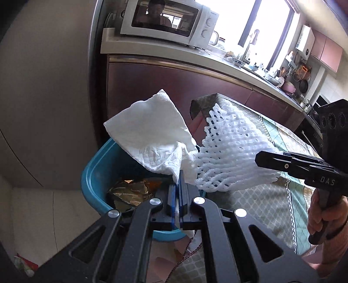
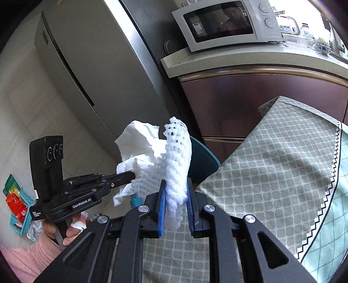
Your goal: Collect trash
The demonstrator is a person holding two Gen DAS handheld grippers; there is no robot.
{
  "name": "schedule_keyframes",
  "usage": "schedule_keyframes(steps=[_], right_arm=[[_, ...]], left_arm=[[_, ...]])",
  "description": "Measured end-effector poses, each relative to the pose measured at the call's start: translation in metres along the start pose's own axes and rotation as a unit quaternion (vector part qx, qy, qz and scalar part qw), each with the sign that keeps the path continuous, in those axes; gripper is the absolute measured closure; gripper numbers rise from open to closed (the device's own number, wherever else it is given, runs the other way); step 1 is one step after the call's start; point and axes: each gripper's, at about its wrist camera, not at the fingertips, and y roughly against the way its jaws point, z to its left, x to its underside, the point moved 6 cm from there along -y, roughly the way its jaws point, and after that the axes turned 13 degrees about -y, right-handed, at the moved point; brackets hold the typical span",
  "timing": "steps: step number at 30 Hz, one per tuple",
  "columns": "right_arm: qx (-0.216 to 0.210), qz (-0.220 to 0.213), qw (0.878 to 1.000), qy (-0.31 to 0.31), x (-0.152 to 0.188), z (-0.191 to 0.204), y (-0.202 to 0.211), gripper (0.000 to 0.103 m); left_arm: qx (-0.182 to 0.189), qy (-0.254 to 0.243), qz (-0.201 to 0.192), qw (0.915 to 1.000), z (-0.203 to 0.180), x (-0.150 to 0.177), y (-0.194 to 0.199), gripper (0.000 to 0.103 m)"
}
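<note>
My left gripper [image 1: 178, 174] is shut on a crumpled white paper towel [image 1: 150, 132], which hangs over a blue bin [image 1: 95, 174]. A gold-brown wrapper [image 1: 132, 191] lies inside the bin. My right gripper [image 2: 176, 189] is shut on a white foam fruit net [image 2: 177, 156], also over the bin [image 2: 204, 159] at the table's edge. In the left wrist view the right gripper [image 1: 258, 160] comes in from the right holding the net [image 1: 230, 152]. In the right wrist view the left gripper [image 2: 130, 174] shows at the left with the towel [image 2: 139, 148].
A table with a patterned green cloth [image 2: 282, 174] lies to the right of the bin. Behind stand a fridge [image 2: 91, 65], a dark cabinet [image 1: 174, 87] and a microwave [image 1: 169, 19]. A small teal basket with red packets [image 2: 17, 202] sits on the floor.
</note>
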Motion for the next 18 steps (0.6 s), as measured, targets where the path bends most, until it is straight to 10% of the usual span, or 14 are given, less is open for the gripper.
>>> schedule_keyframes(steps=[18], right_arm=[[0.021, 0.024, 0.999, 0.003, 0.001, 0.001, -0.035, 0.088]], left_arm=[[-0.011, -0.002, 0.013, 0.9998, -0.005, -0.003, -0.012, 0.101]])
